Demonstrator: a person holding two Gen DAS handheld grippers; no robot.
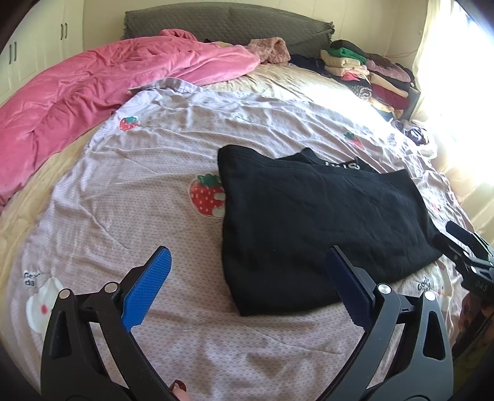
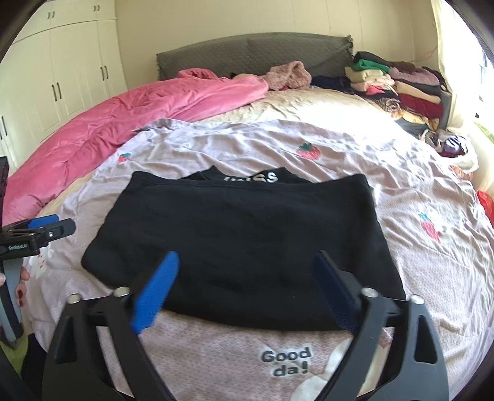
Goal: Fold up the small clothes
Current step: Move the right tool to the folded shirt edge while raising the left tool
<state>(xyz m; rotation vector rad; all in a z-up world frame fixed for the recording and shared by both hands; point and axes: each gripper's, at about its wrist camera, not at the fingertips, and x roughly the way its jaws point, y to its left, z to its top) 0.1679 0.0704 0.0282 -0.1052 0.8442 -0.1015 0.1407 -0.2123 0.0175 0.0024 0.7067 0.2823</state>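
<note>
A black garment (image 1: 321, 225) lies folded flat on the strawberry-print sheet (image 1: 129, 222); white letters show on its far collar edge. It also shows in the right wrist view (image 2: 247, 234). My left gripper (image 1: 247, 256) is open and empty, hovering above the garment's near left corner. My right gripper (image 2: 247, 259) is open and empty, hovering over the garment's near edge. The right gripper shows at the right edge of the left wrist view (image 1: 469, 246). The left gripper shows at the left edge of the right wrist view (image 2: 40, 231).
A pink quilt (image 1: 92, 92) is bunched along the bed's left side. A grey headboard cushion (image 1: 222, 21) stands at the back. Stacks of folded clothes (image 1: 364, 71) sit at the far right by a bright window. White wardrobes (image 2: 61, 77) stand on the left.
</note>
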